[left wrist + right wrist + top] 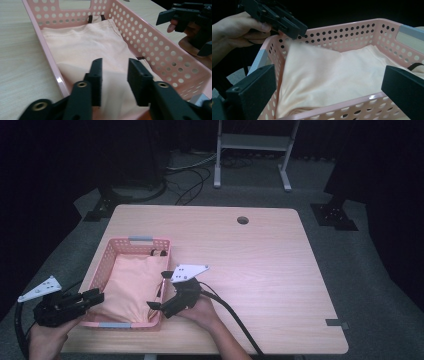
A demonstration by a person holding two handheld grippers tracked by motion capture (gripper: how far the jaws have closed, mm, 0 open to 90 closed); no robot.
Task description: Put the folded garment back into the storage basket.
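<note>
A pink perforated basket (111,247) (162,50) (342,37) stands on the left part of the table and holds a folded peach cloth (130,285) (82,45) (332,72). My left gripper (97,296) (115,62) (298,30) is at the basket's near left corner. Its jaws stand a little apart, with a raised corner of the cloth in the gap and no pad pressing on it. My right gripper (159,291) (329,75) (185,32) is wide open at the basket's right wall and holds nothing.
A dark strap (159,253) (96,18) (415,66) lies at the basket's far end. The wooden table (260,270) has a cable hole (243,220) near its far edge. A white metal stand (252,142) is on the floor behind.
</note>
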